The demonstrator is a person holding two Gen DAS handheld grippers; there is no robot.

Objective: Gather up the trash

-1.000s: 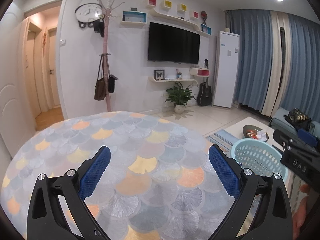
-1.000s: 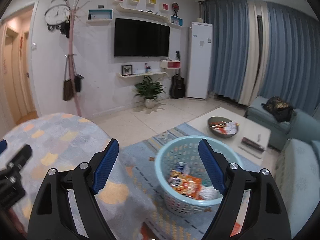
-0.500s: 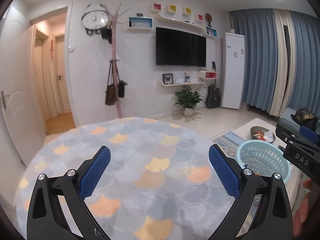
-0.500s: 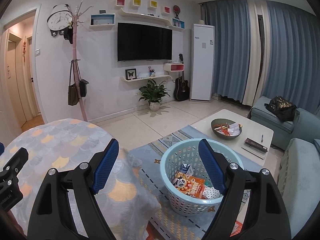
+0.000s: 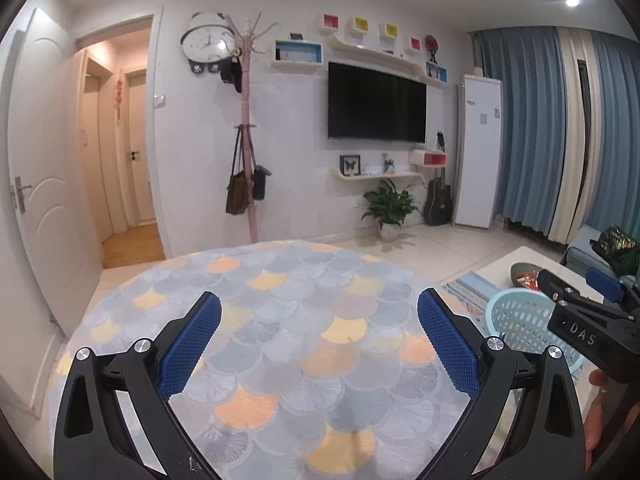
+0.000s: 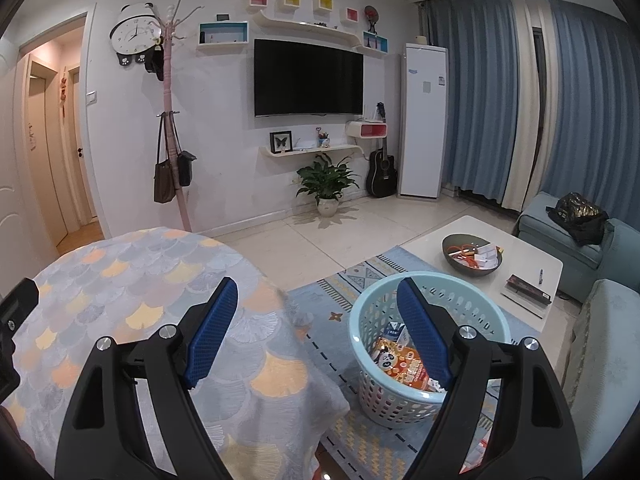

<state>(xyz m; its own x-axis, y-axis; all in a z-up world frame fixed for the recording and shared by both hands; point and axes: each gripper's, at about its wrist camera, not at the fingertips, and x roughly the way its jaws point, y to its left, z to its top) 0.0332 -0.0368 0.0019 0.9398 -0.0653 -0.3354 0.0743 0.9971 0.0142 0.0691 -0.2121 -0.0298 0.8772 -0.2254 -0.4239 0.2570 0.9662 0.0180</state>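
Note:
A light blue plastic basket (image 6: 474,312) stands on the rug to the right of the round table and holds snack wrappers (image 6: 400,366). It also shows in the left wrist view (image 5: 520,318). My left gripper (image 5: 319,344) is open and empty above the round table's scale-patterned cloth (image 5: 304,320). My right gripper (image 6: 316,330) is open and empty, raised over the table's right edge and the basket. The right gripper's body (image 5: 588,322) shows at the right edge of the left wrist view.
A white coffee table (image 6: 536,268) with a dark bowl of items (image 6: 472,256) and a remote stands behind the basket. A blue sofa (image 6: 576,240) with a black bag is at the right. A coat rack (image 6: 172,128), a plant and a guitar line the far wall.
Both grippers have risen and tilted up, so more of the room and less of the table shows. Both stay open and empty.

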